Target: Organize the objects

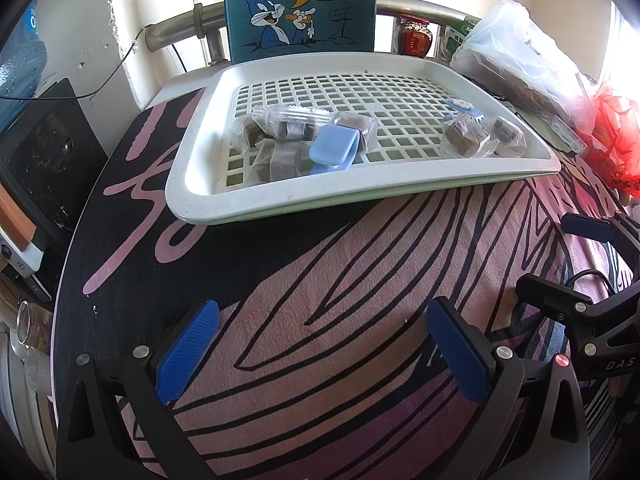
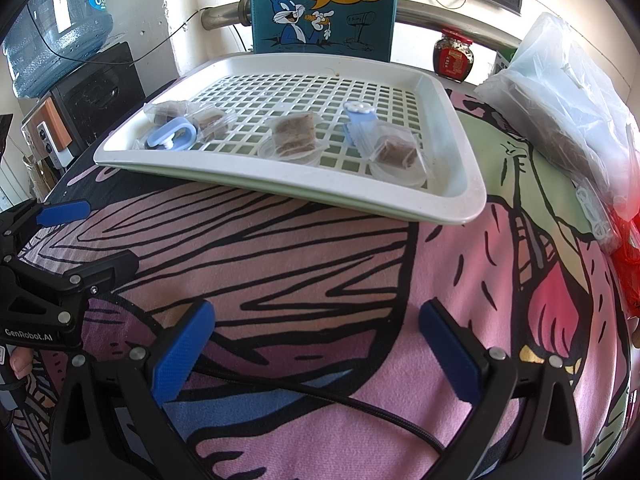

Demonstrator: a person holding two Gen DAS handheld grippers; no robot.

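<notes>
I am holding the left gripper [image 1: 322,344] and right gripper [image 2: 316,344] side by side, low over the cloth [image 2: 340,248] — both gaping wide, gripping nothing — facing the tray [image 1: 240,200].

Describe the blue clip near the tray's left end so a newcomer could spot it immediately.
Start at the white slotted tray standing before the cartoon rabbit board. Near its left end, among clear-wrapped brown snack packets, lies the light blue clip. Unlike the paler clip further right, it is broad, rounded and solid blue.

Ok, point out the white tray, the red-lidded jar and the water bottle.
white tray [image 2: 280,192]: right wrist view, near rim.
red-lidded jar [image 2: 454,58]: right wrist view, label.
water bottle [image 2: 60,28]: right wrist view, clear body.
</notes>
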